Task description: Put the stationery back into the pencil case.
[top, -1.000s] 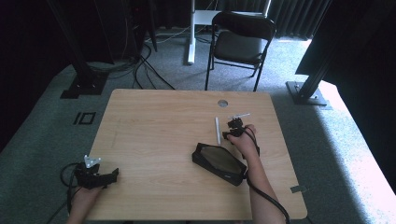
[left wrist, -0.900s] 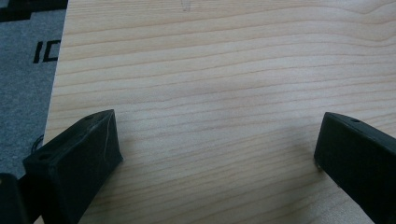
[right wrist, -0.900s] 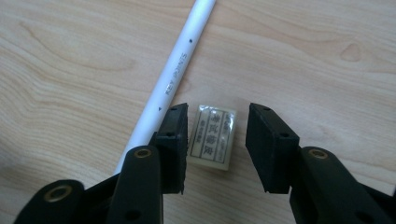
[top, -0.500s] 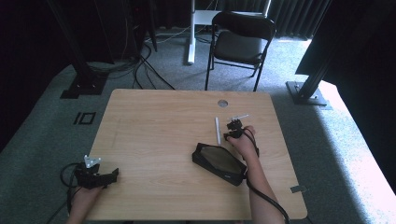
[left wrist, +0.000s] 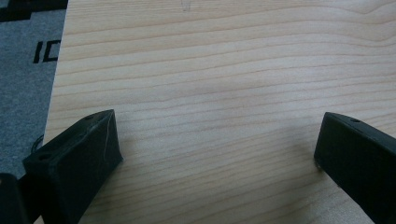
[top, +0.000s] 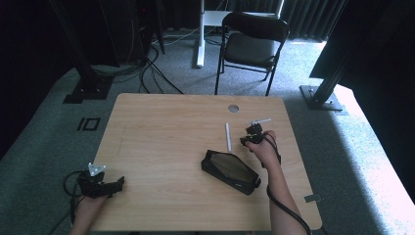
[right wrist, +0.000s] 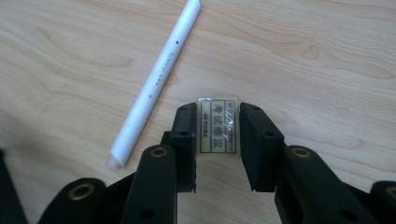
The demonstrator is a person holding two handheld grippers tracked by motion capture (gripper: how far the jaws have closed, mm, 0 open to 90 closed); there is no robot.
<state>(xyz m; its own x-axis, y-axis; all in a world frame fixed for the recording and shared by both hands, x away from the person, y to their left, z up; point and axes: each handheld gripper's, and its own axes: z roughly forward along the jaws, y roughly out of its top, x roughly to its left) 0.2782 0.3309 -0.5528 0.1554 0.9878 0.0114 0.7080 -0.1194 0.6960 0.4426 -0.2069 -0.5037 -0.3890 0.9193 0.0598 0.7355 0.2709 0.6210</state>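
Eraser [right wrist: 218,125], small, pale, in a printed wrapper, sits clamped between the jaws of the right gripper [right wrist: 217,122], which have just been closing on it; pads press both long sides, and the far end of the eraser sticks out past the jaw tips. In the high view the right gripper [top: 252,135] is at the right side of the counter [top: 161,147], beyond the pencil case.

Risks, near to far:
- Left gripper [left wrist: 215,154] rests wide apart and empty at the near left corner of the counter. Little hazard there, except that it cannot steady the case if the case shifts.
- Black pencil case [top: 230,171] lies just near of the right hand. If the eraser is meant to go in, the mouth looks narrow and slack; the eraser could catch on the edge and push the case along rather than drop inside.
- Grip is on a smooth wrapper. A tilt of the wrist could let the eraser slide out or twist between the pads.
- White pen [right wrist: 156,84] lies just left of the eraser on the counter, not touching it. A sideways swing of the jaws could knock it rolling.
- Hole [top: 233,108] in the counter lies farther off; a rolling pen might reach it.
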